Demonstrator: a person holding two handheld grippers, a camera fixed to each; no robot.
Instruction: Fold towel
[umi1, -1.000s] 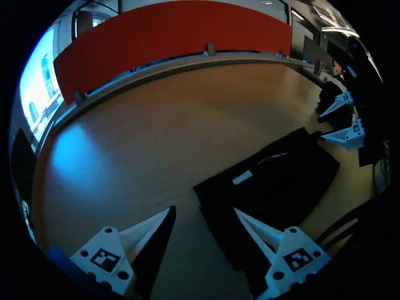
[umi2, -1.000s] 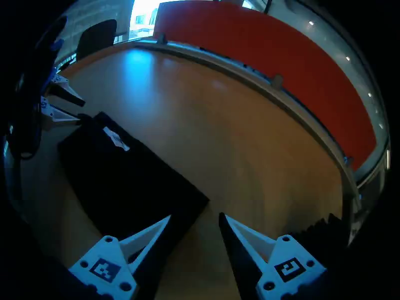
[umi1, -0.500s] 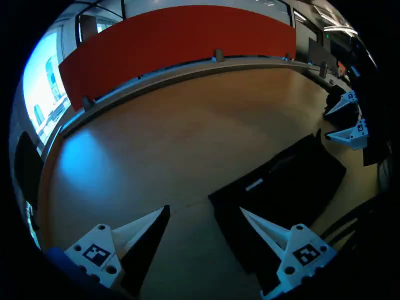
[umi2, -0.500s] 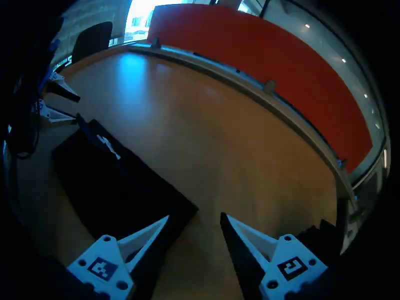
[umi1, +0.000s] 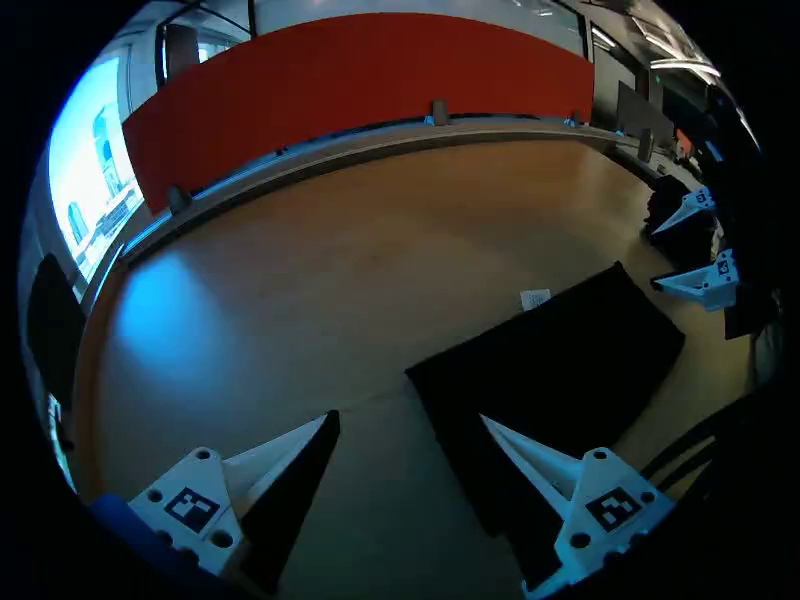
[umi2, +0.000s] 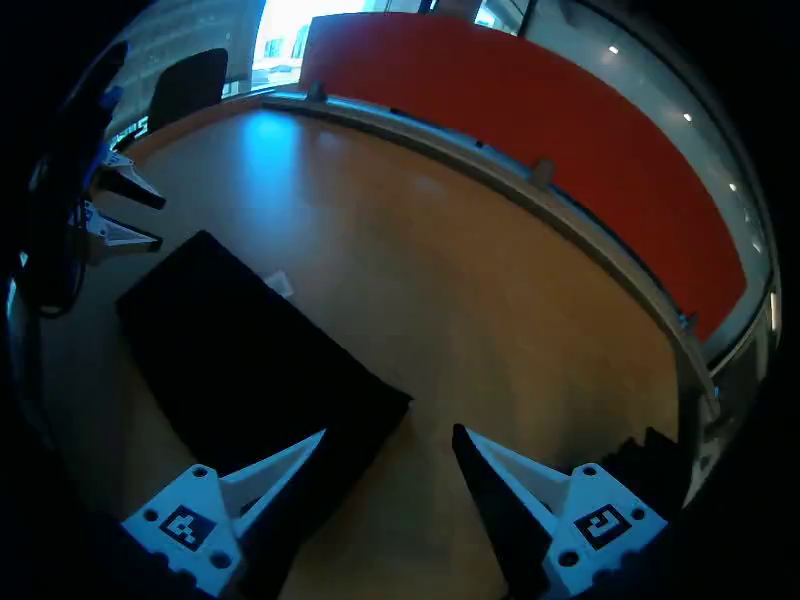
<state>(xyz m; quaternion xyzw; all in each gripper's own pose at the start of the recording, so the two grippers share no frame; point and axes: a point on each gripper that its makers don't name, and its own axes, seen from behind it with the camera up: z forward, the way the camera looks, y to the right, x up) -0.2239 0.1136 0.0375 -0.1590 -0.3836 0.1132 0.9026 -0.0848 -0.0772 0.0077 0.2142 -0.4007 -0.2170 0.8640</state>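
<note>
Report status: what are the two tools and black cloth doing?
Left hand-held gripper open, right hand-held gripper open, both empty. Black fabric towel flat on light wooden table, white tag at its edge. Nothing blocking.

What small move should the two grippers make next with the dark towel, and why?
Probably lower the left gripper and right gripper onto the corners of the towel just ahead of them and close. Both stand open, jaws empty, and the towel lies flat on the table, so another fold seems possible.
</note>
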